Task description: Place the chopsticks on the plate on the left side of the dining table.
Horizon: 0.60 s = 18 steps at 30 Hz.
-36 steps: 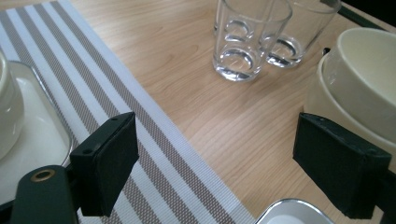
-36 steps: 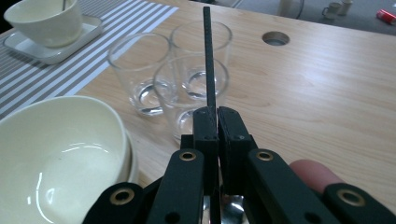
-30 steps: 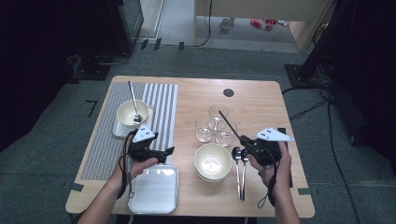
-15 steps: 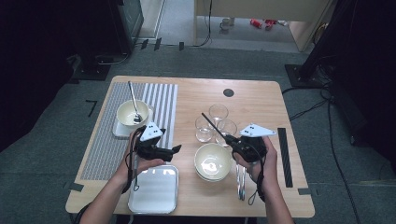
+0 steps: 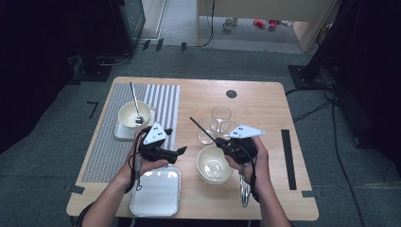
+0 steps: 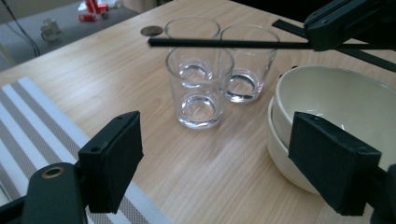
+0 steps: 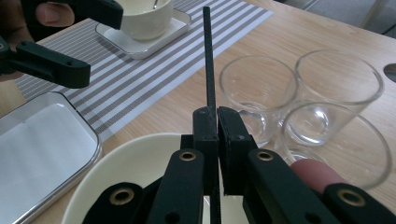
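- The right gripper (image 7: 216, 122) has its jaws clamped on a thin black rod (image 7: 208, 60), holding it above the stacked cream bowls (image 5: 214, 164) so it points over three clear glasses (image 5: 219, 124).
- The left gripper (image 6: 233, 154) hovers with jaws spread wide and nothing between them, near the bowls, above a white tray (image 5: 156, 192).

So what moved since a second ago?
The right gripper, shut on the thin black stick, slid left from beside the spoons to above the stacked bowls. The left gripper stayed open above the tray, barely shifting. The three glasses and the bowl with a spoon stayed put.
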{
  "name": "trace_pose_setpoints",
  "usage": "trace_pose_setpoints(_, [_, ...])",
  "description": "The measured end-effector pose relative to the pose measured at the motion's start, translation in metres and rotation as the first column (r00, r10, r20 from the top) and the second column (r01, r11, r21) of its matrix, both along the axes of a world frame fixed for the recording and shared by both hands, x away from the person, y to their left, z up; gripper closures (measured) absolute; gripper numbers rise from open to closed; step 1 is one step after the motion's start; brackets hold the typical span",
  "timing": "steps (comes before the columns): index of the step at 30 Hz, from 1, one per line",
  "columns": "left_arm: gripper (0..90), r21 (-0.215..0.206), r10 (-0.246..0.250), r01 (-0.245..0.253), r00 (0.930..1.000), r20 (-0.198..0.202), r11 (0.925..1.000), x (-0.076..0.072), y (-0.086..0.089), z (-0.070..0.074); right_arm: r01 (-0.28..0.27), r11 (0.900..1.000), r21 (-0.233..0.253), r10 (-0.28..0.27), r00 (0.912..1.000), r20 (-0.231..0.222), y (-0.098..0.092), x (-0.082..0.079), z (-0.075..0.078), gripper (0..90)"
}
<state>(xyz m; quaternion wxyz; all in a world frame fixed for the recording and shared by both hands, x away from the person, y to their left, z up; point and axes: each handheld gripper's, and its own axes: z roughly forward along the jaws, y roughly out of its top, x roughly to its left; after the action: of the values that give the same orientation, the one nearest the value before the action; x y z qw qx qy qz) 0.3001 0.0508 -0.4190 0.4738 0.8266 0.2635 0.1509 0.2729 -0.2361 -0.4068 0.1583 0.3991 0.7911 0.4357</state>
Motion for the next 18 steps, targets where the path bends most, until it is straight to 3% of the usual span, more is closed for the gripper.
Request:
trace_pose_setpoints(14, [19.0,0.039,-0.086,0.084,0.9953,0.045,0.9957,0.004,-0.006,0.011,-0.105,0.994,-0.039,0.105,0.9945,-0.008,0.012,0.005,0.010,87.6])
trace_pose_setpoints(18, [20.6,0.040,-0.099,0.096,0.9922,0.076,0.9946,0.002,-0.007,0.014,-0.130,0.990,-0.052,0.130,0.9915,-0.014,0.015,0.006,0.013,87.6])
